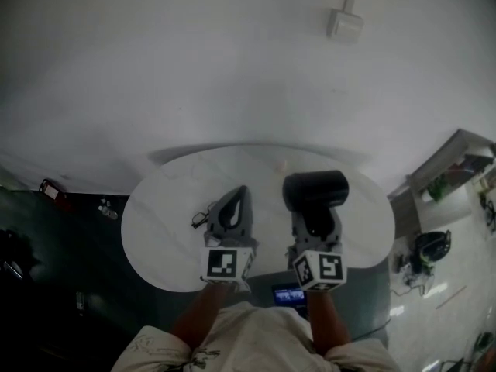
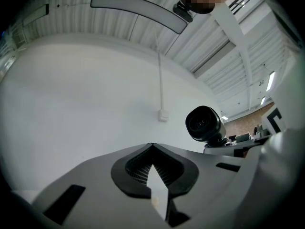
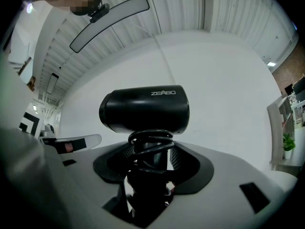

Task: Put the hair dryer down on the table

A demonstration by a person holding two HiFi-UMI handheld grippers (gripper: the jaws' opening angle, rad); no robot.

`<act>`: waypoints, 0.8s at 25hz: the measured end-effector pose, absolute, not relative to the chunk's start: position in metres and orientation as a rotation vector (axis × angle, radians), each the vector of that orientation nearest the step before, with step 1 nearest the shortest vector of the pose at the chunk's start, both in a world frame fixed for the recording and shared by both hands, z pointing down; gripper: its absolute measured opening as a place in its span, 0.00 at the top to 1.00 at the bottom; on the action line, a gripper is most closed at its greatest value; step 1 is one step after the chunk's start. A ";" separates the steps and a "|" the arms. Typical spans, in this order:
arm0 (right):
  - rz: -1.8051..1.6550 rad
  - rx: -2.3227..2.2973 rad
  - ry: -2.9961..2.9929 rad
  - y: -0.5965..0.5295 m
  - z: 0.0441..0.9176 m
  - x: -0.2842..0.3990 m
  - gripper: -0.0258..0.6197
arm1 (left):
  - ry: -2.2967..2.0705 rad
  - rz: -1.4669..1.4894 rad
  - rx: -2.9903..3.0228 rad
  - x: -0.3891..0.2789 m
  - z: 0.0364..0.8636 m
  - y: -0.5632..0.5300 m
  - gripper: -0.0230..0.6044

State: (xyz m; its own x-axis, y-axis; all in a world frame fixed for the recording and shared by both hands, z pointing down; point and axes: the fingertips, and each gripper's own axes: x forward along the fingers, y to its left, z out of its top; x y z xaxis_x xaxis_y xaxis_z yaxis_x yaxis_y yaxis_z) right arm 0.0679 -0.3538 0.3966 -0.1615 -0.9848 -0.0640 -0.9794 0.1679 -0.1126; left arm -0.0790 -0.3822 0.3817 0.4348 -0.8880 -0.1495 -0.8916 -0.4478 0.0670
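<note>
Grey plastic at far left: left claw (image 1: 239,194) (image 2: 152,147) poised over the white round table (image 1: 170,231), jaws pressed together to a single point, nothing pinched. Just off its left flank, on the tabletop, a small dark tangle (image 1: 200,217), too small to name. Behind its jaws, toward the person, a marker cube (image 1: 225,263). Far beyond its tips, on the pale wall, a white box (image 2: 163,114).

Close alongside to the right, not touching: right claw (image 1: 316,222) (image 3: 148,163), jaws clamped on the handle of the black hair dryer (image 1: 315,190) (image 3: 145,109). Handle seated deep between the pads, wrapped in coils of black cord (image 3: 151,142) right at the jaw tips. Barrel just past those tips, set crosswise to the jaws, one round end turned toward the left claw, pale lettering along its side. Held over the table's right half in the head view; clearance above the top not readable. Behind these jaws, a second marker cube (image 1: 320,270).
</note>
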 end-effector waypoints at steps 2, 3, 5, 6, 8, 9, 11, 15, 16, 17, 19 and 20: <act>-0.067 -1.950 2.306 -0.362 0.398 0.068 0.58 | 1.630 0.249 -2.646 -0.077 0.382 -0.390 0.97; -0.069 -1.946 2.308 -0.366 0.397 0.069 0.58 | 1.624 0.245 -2.646 -0.074 0.382 -0.393 0.97; -0.071 -1.940 2.310 -0.374 0.395 0.074 0.58 | 1.616 0.245 -2.646 -0.067 0.380 -0.398 0.97; -0.069 -1.938 2.311 -0.378 0.395 0.077 0.58 | 1.616 0.245 -2.646 -0.064 0.380 -0.401 0.97; -0.064 -1.931 2.315 -0.386 0.395 0.082 0.58 | 1.622 0.248 -2.642 -0.058 0.380 -0.407 0.97; -0.066 -1.930 2.320 -0.389 0.395 0.084 0.58 | 1.628 0.250 -2.637 -0.057 0.380 -0.410 0.97; -0.076 -1.932 2.328 -0.394 0.398 0.089 0.58 | 1.638 0.250 -2.627 -0.054 0.380 -0.413 0.97; -0.101 -1.943 2.342 -0.405 0.411 0.098 0.58 | 1.652 0.249 -2.616 -0.046 0.380 -0.419 0.97; -0.114 -1.954 2.349 -0.408 0.416 0.100 0.58 | 1.656 0.248 -2.614 -0.045 0.380 -0.420 0.97; -0.133 -1.969 2.357 -0.412 0.423 0.102 0.58 | 1.661 0.245 -2.614 -0.043 0.380 -0.422 0.97; -0.191 -2.000 2.377 -0.420 0.439 0.105 0.58 | 1.665 0.239 -2.608 -0.041 0.381 -0.424 0.97; -0.222 -2.012 2.387 -0.423 0.449 0.106 0.58 | 1.665 0.236 -2.602 -0.040 0.381 -0.425 0.97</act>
